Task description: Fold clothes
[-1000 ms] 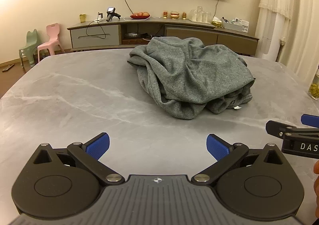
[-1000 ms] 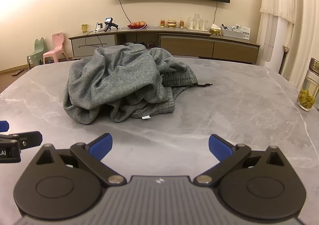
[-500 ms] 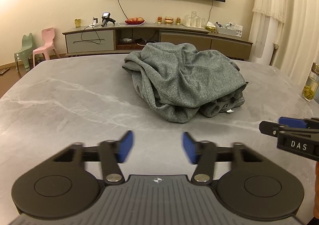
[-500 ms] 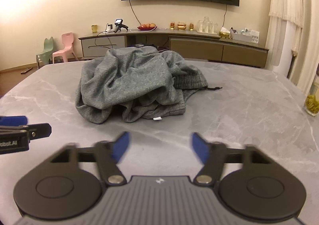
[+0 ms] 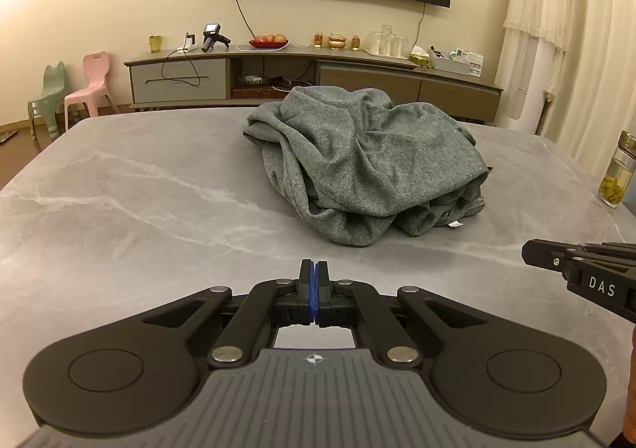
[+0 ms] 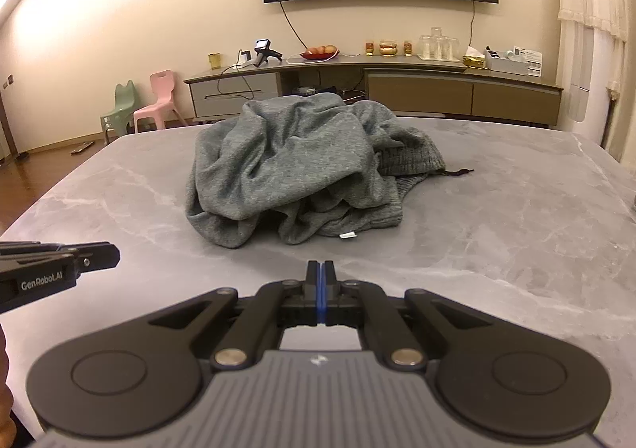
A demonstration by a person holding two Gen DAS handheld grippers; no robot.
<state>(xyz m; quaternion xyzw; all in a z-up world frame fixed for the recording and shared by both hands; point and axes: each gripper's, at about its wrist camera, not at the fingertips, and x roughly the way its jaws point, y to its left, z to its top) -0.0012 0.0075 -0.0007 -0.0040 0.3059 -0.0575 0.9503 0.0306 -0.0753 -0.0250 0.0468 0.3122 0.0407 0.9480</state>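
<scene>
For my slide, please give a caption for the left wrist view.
Closed left gripper faces a crumpled grey garment on the marble table.

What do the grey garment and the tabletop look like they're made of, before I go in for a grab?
Grey garment: soft heathered knit, probably fleece or jersey, matte; it slumps in loose rounded folds, and the right wrist view shows a ribbed band. Tabletop: hard, smooth grey slab with pale veins, marble or sintered stone by the look, faint sheen; which one I cannot tell.
</scene>
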